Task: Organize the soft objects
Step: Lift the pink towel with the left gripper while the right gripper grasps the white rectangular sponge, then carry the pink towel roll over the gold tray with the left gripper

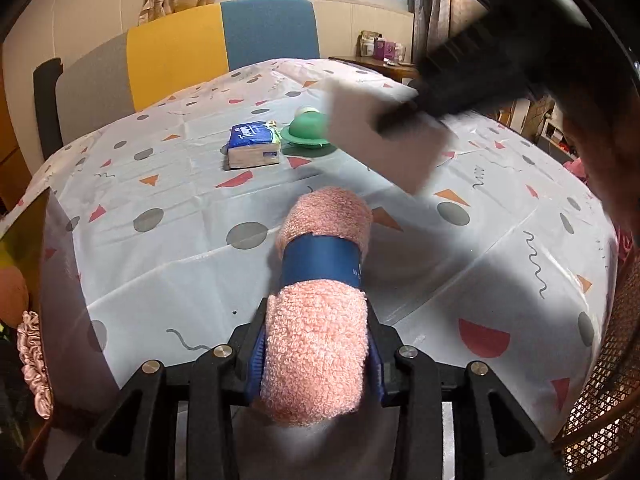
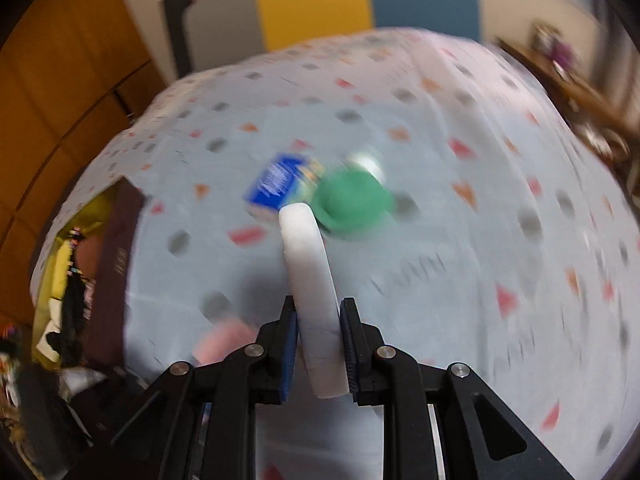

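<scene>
Towel roll (image 1: 320, 320) sits clamped between left hand-held gripper (image 1: 318, 354) fingers.

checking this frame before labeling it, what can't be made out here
- Right wrist view: motion blur smears the tissue pack and green round object; print and shape unreadable.
- Left wrist view: the white pad is blurred, part covered by the right gripper.
- Left wrist view: pink towel roll's near end hides behind the left gripper.

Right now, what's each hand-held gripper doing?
Left hand-held gripper shut on pink towel roll. Right hand-held gripper shut on white sponge, airborne. Nothing in the way.
</scene>
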